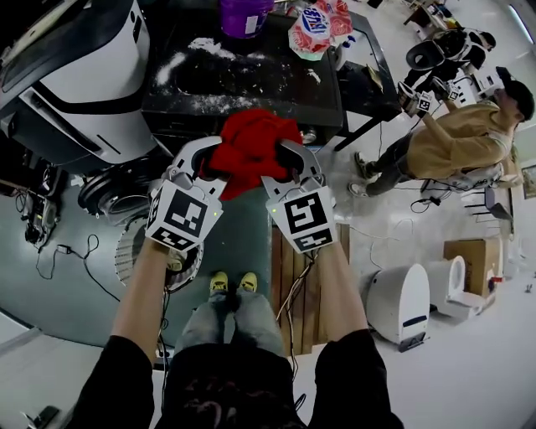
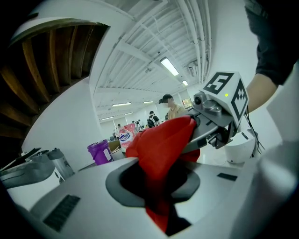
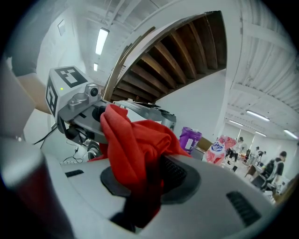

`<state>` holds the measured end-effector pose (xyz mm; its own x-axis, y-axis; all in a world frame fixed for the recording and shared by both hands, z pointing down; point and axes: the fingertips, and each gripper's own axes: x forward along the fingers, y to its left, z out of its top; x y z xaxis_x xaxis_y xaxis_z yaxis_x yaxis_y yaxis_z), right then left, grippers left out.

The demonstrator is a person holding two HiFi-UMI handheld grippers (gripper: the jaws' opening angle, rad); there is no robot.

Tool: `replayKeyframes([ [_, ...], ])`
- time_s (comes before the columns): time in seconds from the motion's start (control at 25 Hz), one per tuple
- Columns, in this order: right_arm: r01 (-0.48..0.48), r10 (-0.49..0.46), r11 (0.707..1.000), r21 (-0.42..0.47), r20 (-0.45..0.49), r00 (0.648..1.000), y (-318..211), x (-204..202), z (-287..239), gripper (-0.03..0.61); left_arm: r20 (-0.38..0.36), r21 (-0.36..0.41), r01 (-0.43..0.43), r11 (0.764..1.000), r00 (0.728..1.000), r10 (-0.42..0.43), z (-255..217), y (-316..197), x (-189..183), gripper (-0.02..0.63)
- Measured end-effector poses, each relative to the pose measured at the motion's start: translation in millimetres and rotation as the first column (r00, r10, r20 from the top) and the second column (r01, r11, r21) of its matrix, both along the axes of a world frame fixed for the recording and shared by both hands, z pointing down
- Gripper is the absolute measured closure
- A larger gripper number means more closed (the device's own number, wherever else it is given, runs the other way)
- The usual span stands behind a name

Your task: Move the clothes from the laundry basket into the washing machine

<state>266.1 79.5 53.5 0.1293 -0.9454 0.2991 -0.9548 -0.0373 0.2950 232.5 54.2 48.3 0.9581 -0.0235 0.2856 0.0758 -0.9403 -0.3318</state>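
Garment (image 1: 249, 147): plain red. Left hand-held gripper (image 1: 205, 159), right hand-held gripper (image 1: 290, 157): pale grey, black-and-white square markers. Jug (image 1: 245, 15): purple. Bench (image 1: 276, 90): black, dusted white. Shoes (image 1: 233, 282): yellow. Washing machine (image 1: 92, 75): white, black trim.

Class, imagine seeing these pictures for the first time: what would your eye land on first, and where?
The bright red crumpled cloth at the head view's centre stands out first, gripped from both sides by the left gripper and right gripper. Next come the purple plastic jug on the dark table at the top, and a person in a tan top at the right.
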Motion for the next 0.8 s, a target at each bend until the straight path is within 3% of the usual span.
replayKeyframes([
  [0.32,-0.005,0.005,1.000,-0.009,0.074,0.997,-10,7,79,0.466,0.041,-0.034,0.029,0.999,0.999,-0.028,76,-11,7,0.534],
  [0.8,-0.025,0.023,1.000,0.012,0.154,0.988,-24,39,203,0.465,0.042,-0.049,0.105,0.993,0.994,-0.103,200,-28,37,0.534],
])
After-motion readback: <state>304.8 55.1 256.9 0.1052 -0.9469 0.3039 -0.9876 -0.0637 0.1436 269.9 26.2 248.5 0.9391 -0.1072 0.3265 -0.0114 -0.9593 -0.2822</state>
